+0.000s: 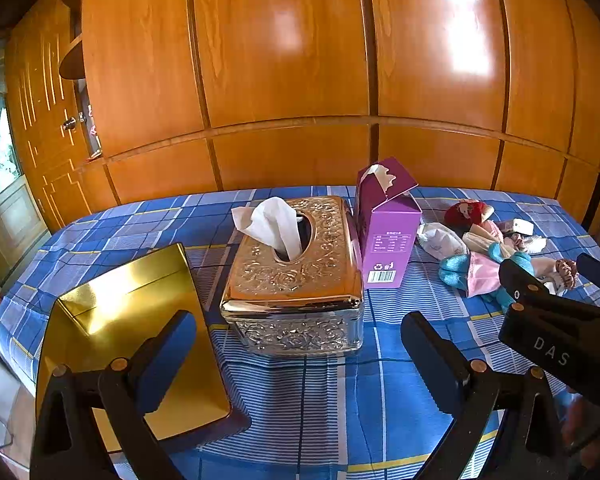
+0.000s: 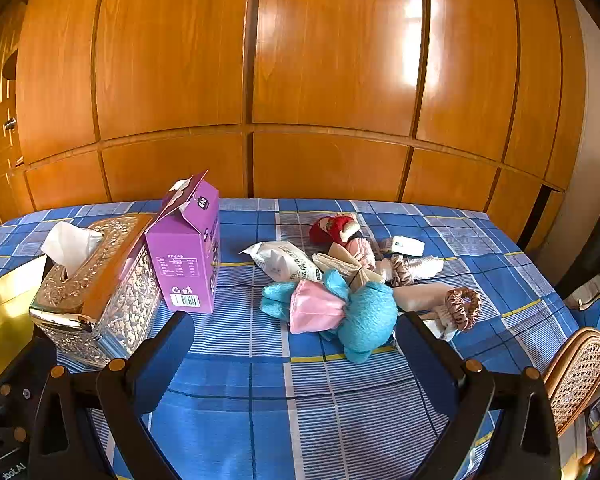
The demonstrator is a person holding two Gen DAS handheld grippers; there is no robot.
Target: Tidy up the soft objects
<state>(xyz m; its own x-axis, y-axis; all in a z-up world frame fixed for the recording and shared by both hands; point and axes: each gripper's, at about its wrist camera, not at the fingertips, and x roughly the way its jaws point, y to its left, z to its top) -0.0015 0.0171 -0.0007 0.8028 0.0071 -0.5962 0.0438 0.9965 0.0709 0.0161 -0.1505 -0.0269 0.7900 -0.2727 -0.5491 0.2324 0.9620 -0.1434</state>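
Note:
A heap of soft things lies on the blue checked cloth (image 2: pixel 284 400): a blue plush toy (image 2: pixel 364 316) with a pink mask (image 2: pixel 314 306) on it, a white packet (image 2: pixel 284 260), a red plush doll (image 2: pixel 336 228), a brown scrunchie (image 2: pixel 464 306) and pale cloth pieces. The heap also shows in the left wrist view (image 1: pixel 480 256) at the right. My right gripper (image 2: pixel 296 354) is open and empty just in front of the blue plush. My left gripper (image 1: pixel 300 354) is open and empty in front of the ornate tissue box (image 1: pixel 296 276).
A purple carton (image 2: pixel 186 248) with an open top stands beside the tissue box (image 2: pixel 96 280). A gold open box (image 1: pixel 140 320) sits at the left. A wooden wardrobe wall (image 2: pixel 300 80) stands behind. A wicker chair (image 2: pixel 576 376) is at the right edge.

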